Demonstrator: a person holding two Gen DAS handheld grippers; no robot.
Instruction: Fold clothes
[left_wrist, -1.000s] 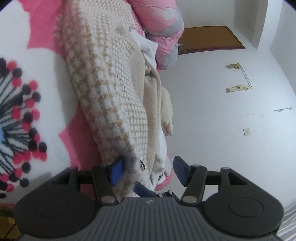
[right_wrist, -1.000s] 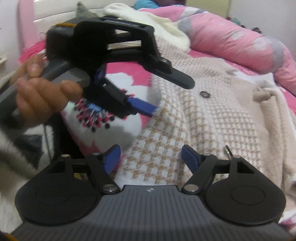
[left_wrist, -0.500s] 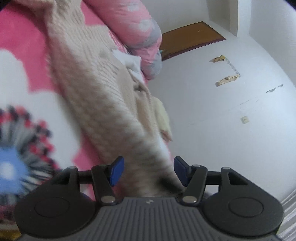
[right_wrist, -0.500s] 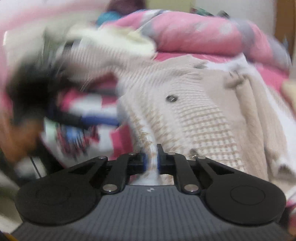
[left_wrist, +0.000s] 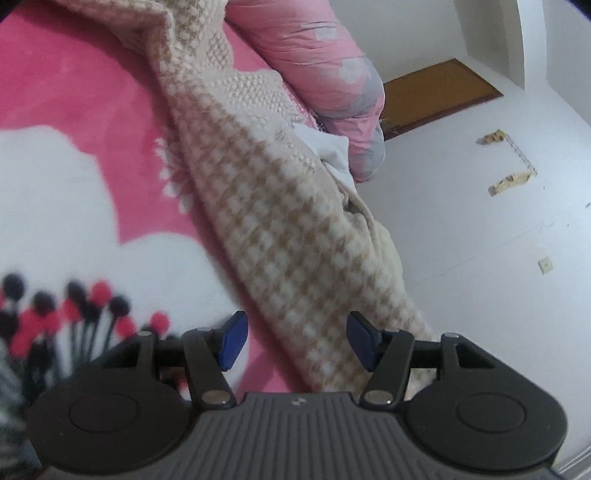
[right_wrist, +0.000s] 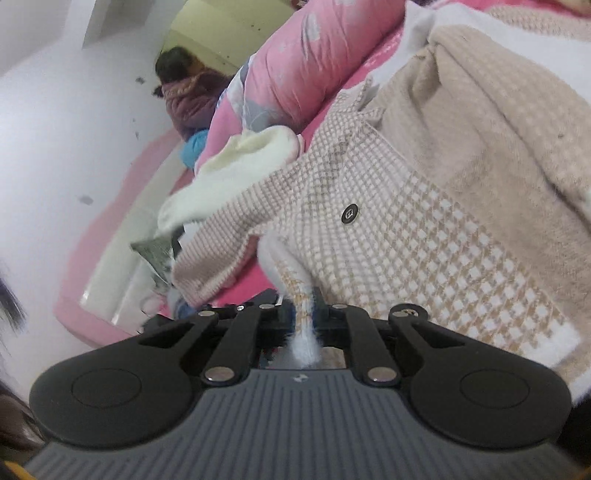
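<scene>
A beige and white houndstooth knit cardigan (left_wrist: 280, 229) lies stretched across the pink flowered bedspread (left_wrist: 85, 96). My left gripper (left_wrist: 295, 341) is open, its blue pads (left_wrist: 232, 339) apart with a strip of the cardigan running between them, not pinched. In the right wrist view the cardigan (right_wrist: 424, 236) shows a dark round button (right_wrist: 349, 214). My right gripper (right_wrist: 303, 308) is shut on a fold of the cardigan's edge, which pokes out between the closed fingers.
A rolled pink quilt (left_wrist: 325, 74) lies along the far side of the bed, seen again as the quilt (right_wrist: 295, 77). A cream fleece garment (right_wrist: 236, 173) lies beside the cardigan. A person in a dark jacket (right_wrist: 184, 96) is at the back. White wall (left_wrist: 480, 221) to the right.
My right gripper went from open to shut on the cardigan's edge and has swung, tilting the view. The left gripper stayed open and shifted along the cardigan.
</scene>
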